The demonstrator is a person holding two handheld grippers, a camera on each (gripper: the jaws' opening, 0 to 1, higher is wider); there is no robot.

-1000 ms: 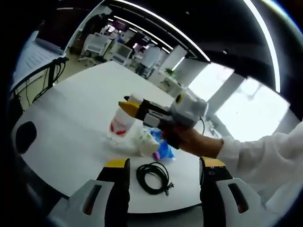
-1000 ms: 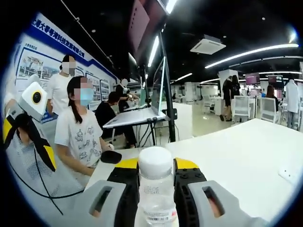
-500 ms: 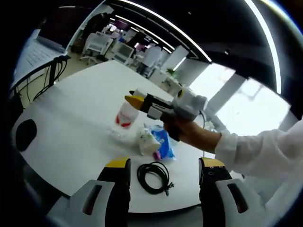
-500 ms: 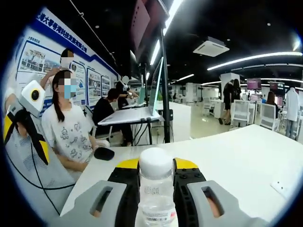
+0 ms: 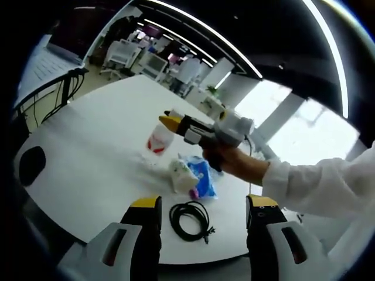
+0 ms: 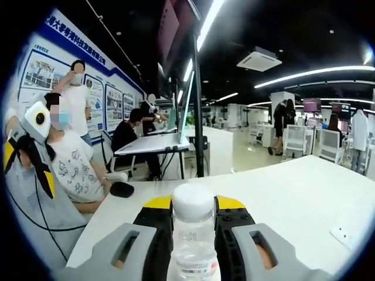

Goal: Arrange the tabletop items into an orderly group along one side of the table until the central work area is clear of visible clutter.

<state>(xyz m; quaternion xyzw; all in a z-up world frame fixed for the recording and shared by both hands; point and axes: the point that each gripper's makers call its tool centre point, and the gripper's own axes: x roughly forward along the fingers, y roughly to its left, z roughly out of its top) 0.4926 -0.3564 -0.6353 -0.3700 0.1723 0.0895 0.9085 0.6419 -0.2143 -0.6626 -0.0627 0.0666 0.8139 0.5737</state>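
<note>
Right gripper (image 6: 193, 234) pinches a clear bottle (image 6: 192, 234) with a white cap between its jaws, held above the white table (image 6: 304, 193). In the left gripper view we see that same gripper (image 5: 170, 120) in a hand (image 5: 231, 164), with a white sleeve (image 5: 316, 187) behind it, over the far part of the table. Left gripper (image 5: 202, 216) stands with jaws spread, nothing between them. Beyond its jaws a black coiled cable (image 5: 188, 220) lies on the table (image 5: 88, 158). Past the cable sit a white crumpled packet (image 5: 181, 174) and a blue packet (image 5: 203, 178), touching. Farther off stands a cup (image 5: 158, 139) with red print. A black puck (image 5: 29, 167) lies at the table's edge; we also see it (image 6: 120, 189) in the right gripper view
</note>
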